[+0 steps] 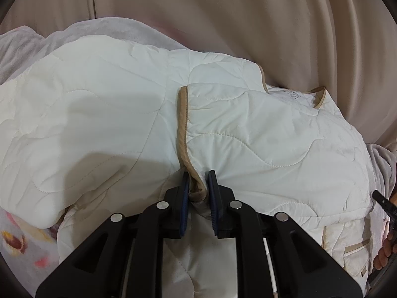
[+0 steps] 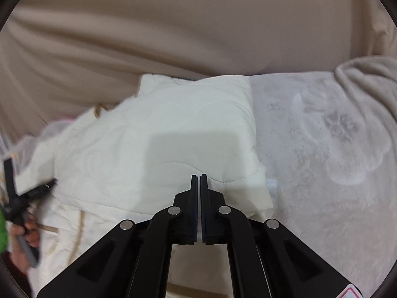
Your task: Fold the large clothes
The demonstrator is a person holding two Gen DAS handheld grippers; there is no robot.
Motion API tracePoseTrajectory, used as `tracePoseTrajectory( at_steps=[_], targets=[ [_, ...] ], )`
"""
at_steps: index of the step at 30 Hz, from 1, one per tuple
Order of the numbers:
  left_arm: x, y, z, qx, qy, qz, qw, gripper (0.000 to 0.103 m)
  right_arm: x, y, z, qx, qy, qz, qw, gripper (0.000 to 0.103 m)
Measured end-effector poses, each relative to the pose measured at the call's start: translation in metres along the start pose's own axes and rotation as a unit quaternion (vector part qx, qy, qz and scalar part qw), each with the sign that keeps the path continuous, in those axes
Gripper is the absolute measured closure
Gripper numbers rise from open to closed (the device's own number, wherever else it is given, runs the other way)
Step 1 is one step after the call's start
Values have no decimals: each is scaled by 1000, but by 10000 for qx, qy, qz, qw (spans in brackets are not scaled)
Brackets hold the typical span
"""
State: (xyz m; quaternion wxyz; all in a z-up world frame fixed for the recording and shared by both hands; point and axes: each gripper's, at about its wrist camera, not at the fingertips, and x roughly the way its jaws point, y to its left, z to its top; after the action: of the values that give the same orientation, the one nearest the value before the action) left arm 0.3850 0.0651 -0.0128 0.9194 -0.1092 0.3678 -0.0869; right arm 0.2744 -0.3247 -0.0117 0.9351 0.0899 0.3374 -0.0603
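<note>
Here, nearest me, my left gripper (image 1: pixel 199 177) has its two blue pads pinched on the tan-bound edge (image 1: pixel 183 124) of the one garment there is: a single white quilted jacket (image 1: pixel 111 114). My right gripper (image 2: pixel 200 176) has its jaws pressed together with only a hairline slit between them, and nothing shows in that slit; its tips hang over the jacket's folded flap (image 2: pixel 173 149). The jacket lies spread over one pale grey blanket (image 2: pixel 322 149) with faint flower prints, its long axis running across my left view, collar and printed label (image 1: pixel 292 94) toward the right. Its tan binding runs from my pads straight away from me. Beyond the jacket rises one beige cushioned backrest (image 1: pixel 223 24).
</note>
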Motion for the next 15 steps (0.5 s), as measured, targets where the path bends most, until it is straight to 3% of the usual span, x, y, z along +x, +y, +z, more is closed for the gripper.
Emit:
tracePoseTrajectory(
  at_steps=[1,3,6,8,10,13,15],
  targets=[
    [-1,0,1,-29,-11,-14,10000,88,17,1,-2,-202,219,-331,9990,103],
    [-10,7,2,-158,-36,-29,9999,88,26,-7,-9,-135,315,-285,9990,103],
    [-32,28,3,-368,-102,13,9993,83,-4,-12,-9,24,218,-278,9994,103],
    [-55,53,3,-544,-197,357,9977,82,-31,-10,-18,-202,108,-408,9989,101],
    [-80,86,3,-791,-331,469,9952,77,-62,-3,-35,-523,-42,-429,9977,97],
    [-119,149,2,-1341,-563,1122,9830,54,-97,3,-66,-793,-4,-158,9967,93],
    [-140,198,1,-1796,-576,1600,9689,53,-111,5,-86,-854,78,-34,9963,88]
  ],
)
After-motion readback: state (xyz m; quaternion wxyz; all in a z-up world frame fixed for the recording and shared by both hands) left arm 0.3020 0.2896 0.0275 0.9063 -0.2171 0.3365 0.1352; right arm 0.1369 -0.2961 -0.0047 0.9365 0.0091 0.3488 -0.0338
